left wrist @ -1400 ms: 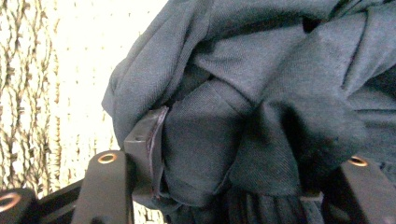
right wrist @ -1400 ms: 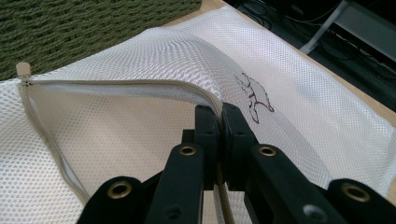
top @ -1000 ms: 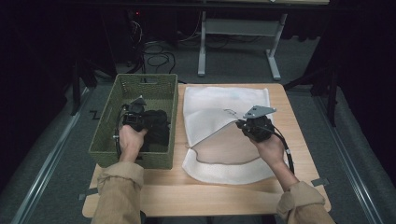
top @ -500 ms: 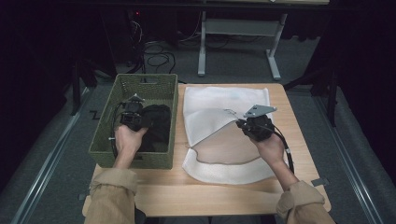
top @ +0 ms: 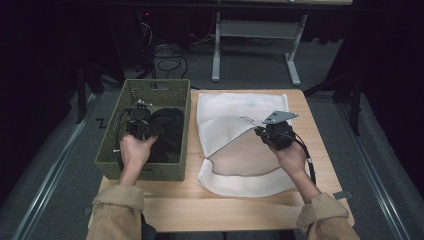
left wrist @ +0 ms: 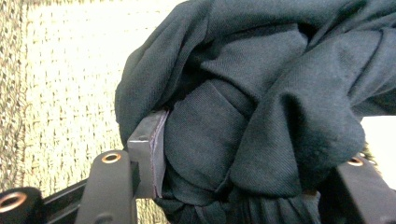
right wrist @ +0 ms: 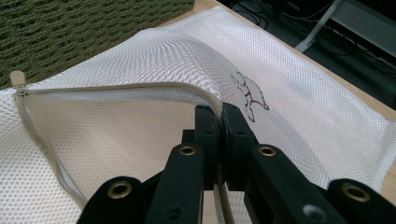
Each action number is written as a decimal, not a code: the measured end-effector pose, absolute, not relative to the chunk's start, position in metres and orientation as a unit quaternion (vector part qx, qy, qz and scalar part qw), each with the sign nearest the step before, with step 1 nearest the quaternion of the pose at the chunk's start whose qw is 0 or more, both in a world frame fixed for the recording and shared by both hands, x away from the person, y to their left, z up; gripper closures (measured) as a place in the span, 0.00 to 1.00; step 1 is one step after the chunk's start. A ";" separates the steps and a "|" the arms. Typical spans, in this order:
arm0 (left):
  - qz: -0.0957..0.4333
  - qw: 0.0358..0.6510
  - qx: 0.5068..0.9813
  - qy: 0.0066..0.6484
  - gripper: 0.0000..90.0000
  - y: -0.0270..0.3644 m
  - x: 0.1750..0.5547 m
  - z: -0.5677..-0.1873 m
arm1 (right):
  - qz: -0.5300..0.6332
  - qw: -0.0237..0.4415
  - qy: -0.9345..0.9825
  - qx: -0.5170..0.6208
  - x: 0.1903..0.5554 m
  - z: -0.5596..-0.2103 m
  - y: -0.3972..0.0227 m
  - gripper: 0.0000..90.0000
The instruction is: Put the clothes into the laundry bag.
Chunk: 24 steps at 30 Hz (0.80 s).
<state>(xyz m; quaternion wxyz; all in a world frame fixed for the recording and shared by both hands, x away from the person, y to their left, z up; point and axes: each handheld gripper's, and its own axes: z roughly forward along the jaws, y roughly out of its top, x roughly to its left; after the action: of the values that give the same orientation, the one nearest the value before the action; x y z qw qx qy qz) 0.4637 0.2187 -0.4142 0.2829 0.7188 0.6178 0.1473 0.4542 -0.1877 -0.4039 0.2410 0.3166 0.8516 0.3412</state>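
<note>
Hidden / unclear: in the left gripper view the dark garment (left wrist: 261, 107) covers most of the frame; the right-hand jaw is almost buried under a fold, with just its base showing at the lower edge. Cannot tell what kind of garment it is; it is bunched and creased. In the high view the left gripper (top: 138, 125) is a black shape against black cloth, so its jaw tips cannot be made out there. The inside of the mesh bag (top: 240, 145) past its opening is seen through the netting as a darker patch; nothing is distinguishable inside.

Containers:
- Green woven basket (top: 112, 145), left side of the wooden table (top: 210, 210). Holds the dark garment, piled toward its right half. The left gripper is in the basket, jaws partly closed and clamped on a thick wad of the cloth; the woven basket floor shows pale behind the cloth.
- White mesh bag, lying flat just right of the basket, zipper edge curved open. A small dark printed mark sits on its upper layer (right wrist: 250, 95).

Right gripper (top: 272, 134): jaws pinched tight on the upper zipper edge of the bag (right wrist: 140, 86), holding that lip raised off the lower layer. The zipper end tab lies near the basket wall (right wrist: 17, 77).
</note>
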 end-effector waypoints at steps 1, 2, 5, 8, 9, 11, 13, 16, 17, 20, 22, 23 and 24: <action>0.151 0.281 0.721 0.615 0.47 0.217 0.462 -0.413 | 0.341 0.241 0.852 0.316 0.455 -0.404 -0.188 0.97; 0.155 0.282 0.721 0.613 0.47 0.217 0.461 -0.412 | 0.341 0.240 0.851 0.318 0.455 -0.404 -0.188 0.97; 0.155 0.293 0.715 0.616 0.47 0.218 0.460 -0.409 | 0.341 0.240 0.851 0.320 0.456 -0.405 -0.187 0.97; 0.157 0.298 0.713 0.615 0.47 0.219 0.458 -0.408 | 0.341 0.240 0.850 0.321 0.458 -0.405 -0.187 0.97; 0.158 0.301 0.712 0.614 0.47 0.219 0.456 -0.407 | 0.340 0.237 0.850 0.324 0.458 -0.404 -0.187 0.97; 0.157 0.314 0.708 0.613 0.47 0.220 0.454 -0.404 | 0.338 0.240 0.850 0.323 0.460 -0.404 -0.187 0.97; 0.155 0.325 0.705 0.612 0.47 0.221 0.451 -0.401 | 0.339 0.239 0.849 0.328 0.461 -0.404 -0.188 0.97; 0.153 0.326 0.702 0.614 0.47 0.223 0.451 -0.400 | 0.336 0.236 0.849 0.332 0.463 -0.405 -0.188 0.97; 0.153 0.326 0.702 0.614 0.47 0.223 0.451 -0.400 | 0.336 0.236 0.849 0.332 0.464 -0.406 -0.188 0.97; 0.159 0.330 0.704 0.608 0.47 0.221 0.448 -0.398 | 0.337 0.237 0.848 0.334 0.464 -0.406 -0.188 0.97; 0.164 0.336 0.707 0.601 0.47 0.218 0.445 -0.395 | 0.337 0.237 0.848 0.335 0.464 -0.406 -0.188 0.97; 0.166 0.340 0.707 0.597 0.47 0.217 0.443 -0.393 | 0.336 0.238 0.847 0.335 0.464 -0.406 -0.188 0.97; 0.166 0.346 0.708 0.593 0.47 0.216 0.442 -0.391 | 0.337 0.238 0.847 0.335 0.464 -0.406 -0.188 0.97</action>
<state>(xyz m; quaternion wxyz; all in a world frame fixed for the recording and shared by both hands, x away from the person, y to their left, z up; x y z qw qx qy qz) 0.4417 0.2160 -0.3913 0.3459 0.7081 0.5928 0.1661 0.4643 -0.1878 -0.4056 0.2381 0.3349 0.8472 0.3367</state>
